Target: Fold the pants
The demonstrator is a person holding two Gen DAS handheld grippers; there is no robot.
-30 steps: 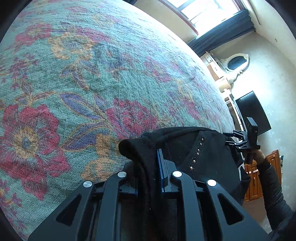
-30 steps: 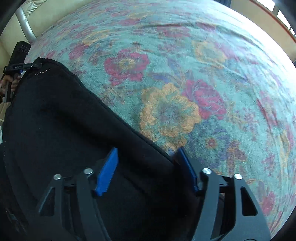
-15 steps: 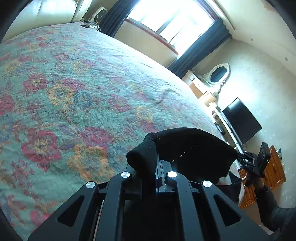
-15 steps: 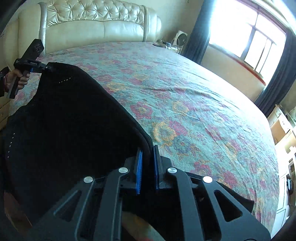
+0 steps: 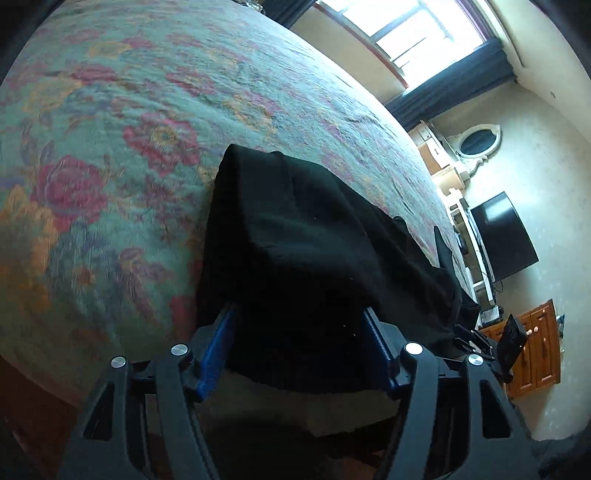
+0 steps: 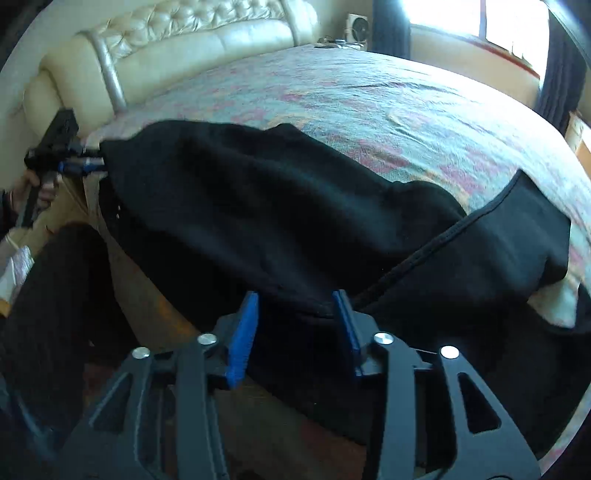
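Black pants [image 5: 303,229] lie folded on the near edge of the floral bedspread [image 5: 129,129], with part hanging over the side. My left gripper [image 5: 299,332] has its jaws opening, blue pads wide on either side of the cloth without pressing it. In the right wrist view the pants [image 6: 258,206] stretch across the bed edge, a stitched hem running toward my right gripper [image 6: 293,317]. Its jaws are opening too, with the hem between the pads but free. The left gripper [image 6: 85,164] shows at the pants' far corner, and the right gripper [image 5: 480,339] shows past their other end.
A cream tufted headboard [image 6: 184,40] stands at the bed's head. A bright window [image 5: 424,29] with dark curtains, a black TV [image 5: 502,236] and a wooden cabinet [image 5: 535,350] line the walls. A person's dark-clothed leg [image 6: 48,314] is beside the bed.
Both grippers were shut on the lifted pants half a second ago. Their jaws now stand apart, and the pants have come down onto the bed's near edge.
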